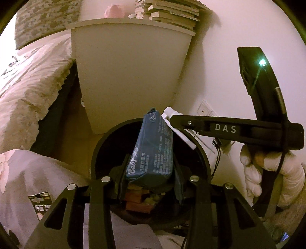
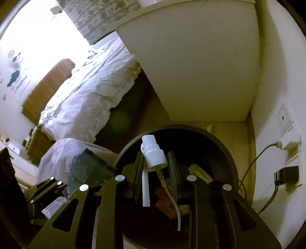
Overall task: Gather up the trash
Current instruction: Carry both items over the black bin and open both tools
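My left gripper is shut on a dark blue wipes packet and holds it upright over the round black trash bin. My right gripper is shut on a white spray pump head with a clear dip tube, held over the same bin. In the left wrist view the right gripper comes in from the right, its white pump head just behind the packet. The packet also shows at the left of the right wrist view. Red and yellowish trash lies in the bin.
A white nightstand stands behind the bin, with books on top. A bed with a white duvet is to the left. The wall on the right has a socket with a plugged-in charger and cable.
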